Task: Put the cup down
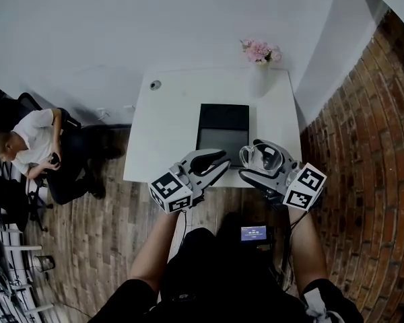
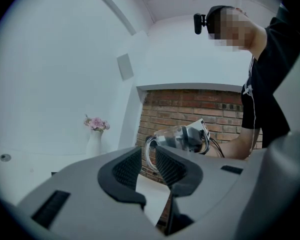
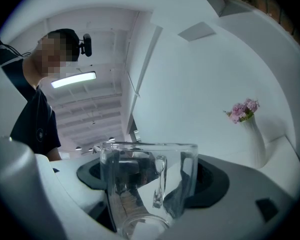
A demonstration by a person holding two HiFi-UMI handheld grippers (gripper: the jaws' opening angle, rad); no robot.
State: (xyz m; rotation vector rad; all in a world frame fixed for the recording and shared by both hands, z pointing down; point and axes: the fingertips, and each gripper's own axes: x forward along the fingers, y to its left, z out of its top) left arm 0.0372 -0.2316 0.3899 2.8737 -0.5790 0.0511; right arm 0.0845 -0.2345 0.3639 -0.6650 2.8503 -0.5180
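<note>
i'm gripping the cup [image 3: 140,176] in my right gripper [image 3: 151,184], with both jaws pressing on its clear glass wall and the handle facing back toward the camera. in the head view the cup [image 1: 261,156] is hanging in the air at the near edge of the white table [image 1: 172,130], just right of the black mat [image 1: 222,132] and not touching anything below. my right gripper [image 1: 259,161] is reaching in from the near right side, so the bare tabletop i'm wanting lies ahead of and beneath the cup, between the mat and the table's right edge. from above i'm seeing partly into the cup's mouth, so i'm judging its long axis to be near upright, though i can't tell the exact tilt.

my left gripper [image 1: 219,162] is hovering close beside it, jaws spread with nothing between them. its own view is looking past the gap [image 2: 147,165] at the cup [image 2: 166,135]. the right one is the only one carrying the load. the vase of pink flowers [image 1: 259,64] is standing well apart at the far edge, out of the way.
</note>
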